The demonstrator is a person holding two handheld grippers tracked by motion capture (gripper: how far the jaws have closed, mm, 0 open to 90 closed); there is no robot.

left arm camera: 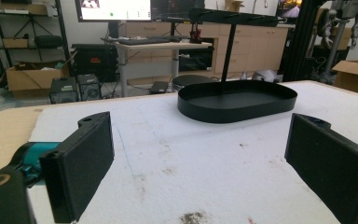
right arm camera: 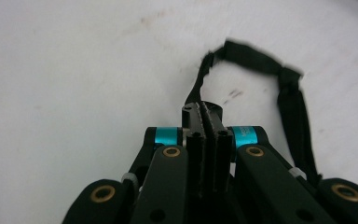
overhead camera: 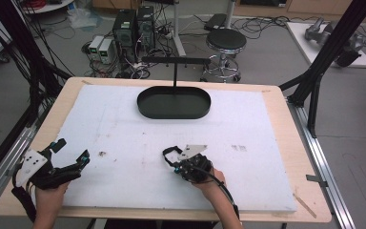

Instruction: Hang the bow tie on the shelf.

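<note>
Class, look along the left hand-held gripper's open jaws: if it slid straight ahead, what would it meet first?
Probably the black oval metal tray with its upright T-shaped stand. The white foam board between looks bare, though depth is uncertain.

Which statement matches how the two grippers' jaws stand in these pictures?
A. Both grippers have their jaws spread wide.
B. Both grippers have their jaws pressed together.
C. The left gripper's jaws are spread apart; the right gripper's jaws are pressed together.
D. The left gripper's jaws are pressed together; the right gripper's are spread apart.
C: the left gripper shows bare white mat between its wide-set jaws, while the right gripper has its jaws pressed flat together.
</note>
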